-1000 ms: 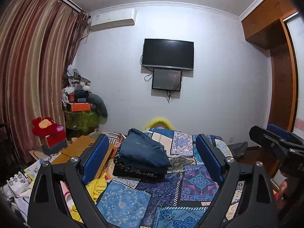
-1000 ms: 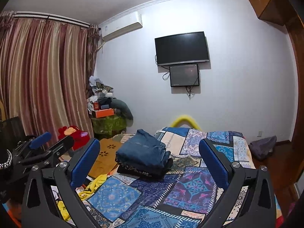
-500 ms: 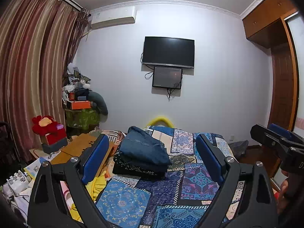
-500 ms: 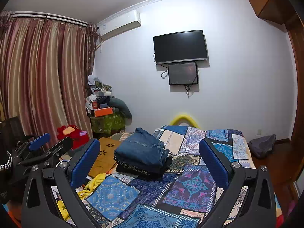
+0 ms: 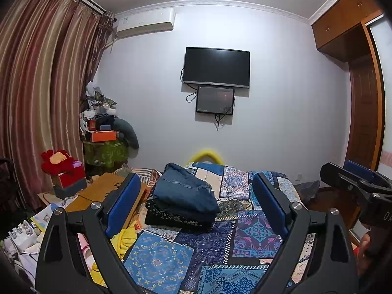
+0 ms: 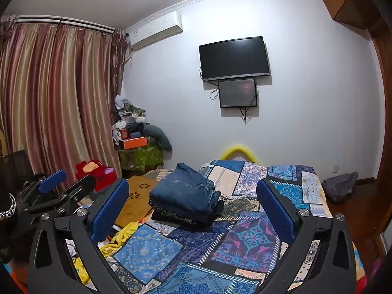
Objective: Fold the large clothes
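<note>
A stack of folded clothes, blue jeans on top of dark patterned garments, lies on the patchwork bedspread; the jeans also show in the right wrist view. My left gripper is open and empty, held well above and short of the stack. My right gripper is open and empty too, at a similar height. The right gripper shows at the right edge of the left wrist view, and the left gripper at the left edge of the right wrist view.
A yellow cloth lies off the bed's left side beside a wooden board. A cluttered green cabinet, red plush toy and curtains stand left. A TV hangs ahead; a wardrobe stands right.
Both grippers have tilted up slightly, so the bed and the stack sit a little lower in both views. Both stay open and empty.
</note>
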